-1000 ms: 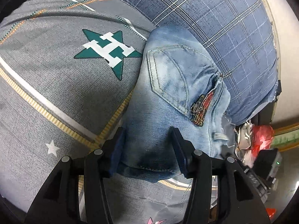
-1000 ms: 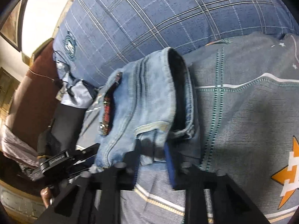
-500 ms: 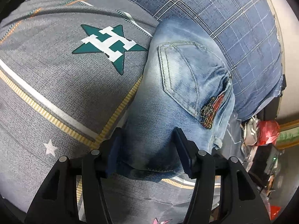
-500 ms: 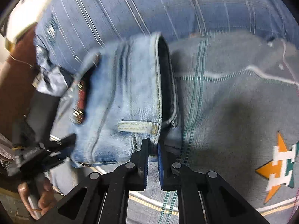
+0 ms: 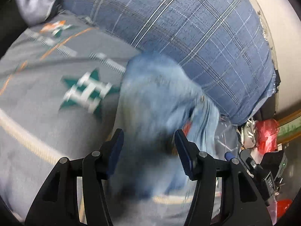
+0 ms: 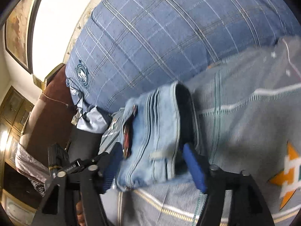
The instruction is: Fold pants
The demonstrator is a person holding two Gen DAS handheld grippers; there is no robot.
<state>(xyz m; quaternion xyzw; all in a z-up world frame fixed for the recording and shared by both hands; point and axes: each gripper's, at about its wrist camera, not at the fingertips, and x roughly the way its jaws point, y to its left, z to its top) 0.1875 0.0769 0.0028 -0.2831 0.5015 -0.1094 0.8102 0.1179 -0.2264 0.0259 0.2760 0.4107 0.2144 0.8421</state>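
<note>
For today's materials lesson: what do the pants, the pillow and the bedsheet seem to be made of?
Pants: faded blue denim, judging by the stitched seams and belt loop. Pillow: matte woven fabric, probably cotton, with a printed plaid. Bedsheet: soft grey cloth with printed stripes and stars; fibre unclear.

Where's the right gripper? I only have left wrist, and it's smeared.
Observer: The right gripper is open, one finger on each side of the folded jeans, at the waist end.
Operator: Tidy on that end?
Observer: Not quite. The waistband gapes, showing its dark inside; a belt loop lies on top.
Operator: What's behind it?
Observer: The blue check pillow; it has a round emblem near its corner.
</note>
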